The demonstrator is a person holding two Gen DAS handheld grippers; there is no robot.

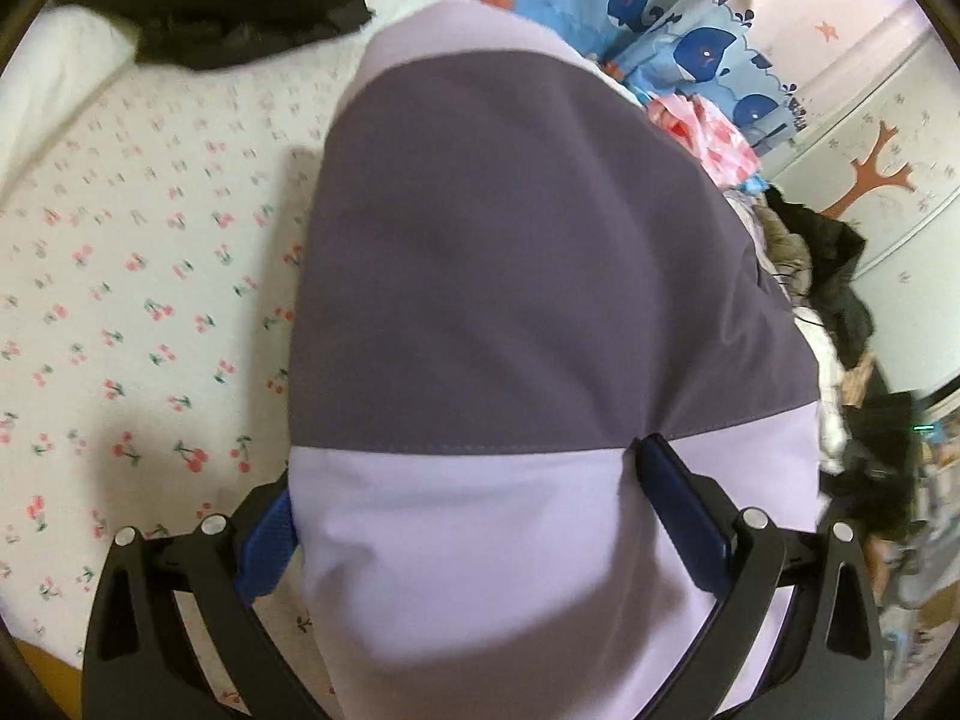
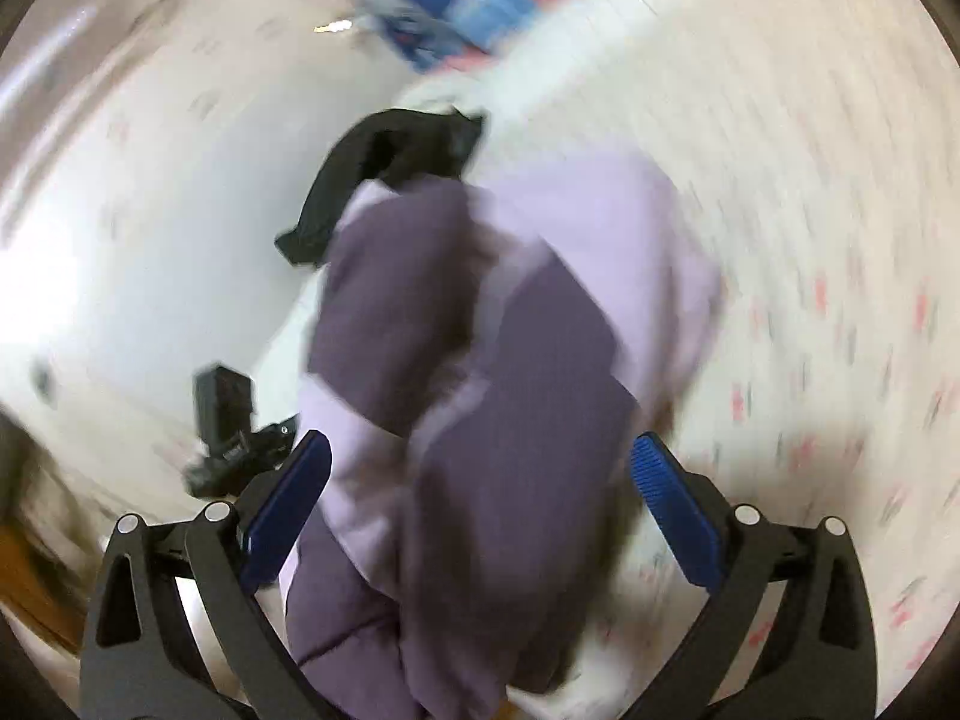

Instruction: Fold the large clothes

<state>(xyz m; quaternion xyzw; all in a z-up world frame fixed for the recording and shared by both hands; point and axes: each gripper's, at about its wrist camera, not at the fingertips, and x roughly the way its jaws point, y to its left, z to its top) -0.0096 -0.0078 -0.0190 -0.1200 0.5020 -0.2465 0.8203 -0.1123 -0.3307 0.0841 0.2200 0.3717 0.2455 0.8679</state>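
The purple jacket (image 1: 540, 300) hangs over the bed (image 1: 120, 270); left fingers (image 1: 684, 516) pinch it; right fingers (image 2: 672, 510) spread around it (blurred), so one-sided hold may let it slump unfolded

One two-tone purple garment (image 1: 540, 300) on the cherry-print sheet (image 1: 150, 300). One black garment (image 1: 240, 0) beyond it. One whale-print blue quilt (image 1: 660, 12). Two grippers: left (image 1: 468, 498), right (image 2: 480, 480).
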